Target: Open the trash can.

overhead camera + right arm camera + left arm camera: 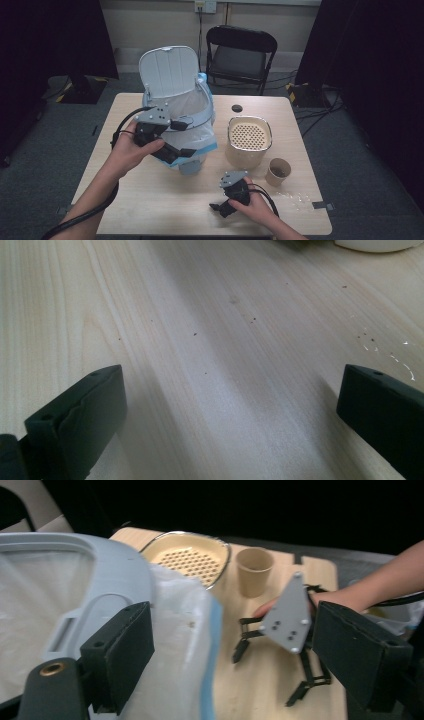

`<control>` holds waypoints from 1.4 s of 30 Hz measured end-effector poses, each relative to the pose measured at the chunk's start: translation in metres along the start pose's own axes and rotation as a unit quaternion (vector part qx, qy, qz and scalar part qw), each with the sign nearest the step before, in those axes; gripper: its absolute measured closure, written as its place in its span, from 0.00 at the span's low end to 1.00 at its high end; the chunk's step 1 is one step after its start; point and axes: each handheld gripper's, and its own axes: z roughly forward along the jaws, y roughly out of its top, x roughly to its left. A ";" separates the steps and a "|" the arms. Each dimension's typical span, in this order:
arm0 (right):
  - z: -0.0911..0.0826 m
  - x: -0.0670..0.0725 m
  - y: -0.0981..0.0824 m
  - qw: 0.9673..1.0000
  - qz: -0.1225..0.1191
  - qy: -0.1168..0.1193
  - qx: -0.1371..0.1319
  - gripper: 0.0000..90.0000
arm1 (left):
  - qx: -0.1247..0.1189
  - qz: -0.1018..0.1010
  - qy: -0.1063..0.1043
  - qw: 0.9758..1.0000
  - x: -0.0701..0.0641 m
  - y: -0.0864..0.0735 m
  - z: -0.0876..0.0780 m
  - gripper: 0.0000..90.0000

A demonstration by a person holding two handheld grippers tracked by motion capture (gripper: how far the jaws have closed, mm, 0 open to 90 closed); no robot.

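One small bin (192, 107) stands toward the far-left part of the table (160, 200), its one white lid (169, 70) tipped up and back, a clear liner bag (192, 112) with a blue hem draped over the rim. The left gripper (181, 152) sits at the bin's near side w/ its jaws set apart; in the left gripper view one pad is over the grey rim and the bag's edge hangs just beside it, but I can't tell whether either pad actually presses on the plastic (the other pad stands well clear, off toward the table's right). The left hand (131, 150) grips the body of the tool.

Right gripper (220, 207) rests low near the table's near edge, right of centre, held by the right hand (255, 205). Its jaws stand wide, nothing between them but bare wood in the right gripper view.

Other items, counted: one cream container (249, 140) w/ a perforated insert, mid-right; one paper cup (278, 171) just right of it and nearer; one small dark round thing (237, 108) by the far edge; one scatter of wet-looking specks (297, 199) near the near-right corner. One black folding chair (241, 55) stands beyond the far edge.
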 end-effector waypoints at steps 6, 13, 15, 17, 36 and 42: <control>0.000 0.000 0.000 1.000 0.001 0.001 0.000 0.00 | -0.002 -0.010 -0.011 1.000 -0.009 -0.013 0.001 0.18; 0.000 0.000 0.000 1.000 0.001 0.000 0.000 0.00 | 0.010 -0.015 -0.032 0.999 -0.023 -0.027 0.011 0.18; 0.000 0.000 0.000 1.000 0.001 0.000 0.000 0.00 | 0.015 -0.012 -0.034 0.999 -0.027 -0.032 0.015 0.18; 0.000 0.000 0.000 1.000 0.001 0.000 0.000 0.00 | 0.020 -0.010 -0.036 0.999 -0.029 -0.034 0.018 0.18; -0.001 0.001 -0.001 1.000 -0.003 0.003 0.001 0.00 | 0.050 -0.020 -0.072 0.996 -0.047 -0.090 0.056 0.18; -0.002 0.000 -0.002 1.000 -0.015 0.015 0.000 0.00 | 0.071 -0.016 -0.069 0.995 -0.048 -0.104 0.065 0.18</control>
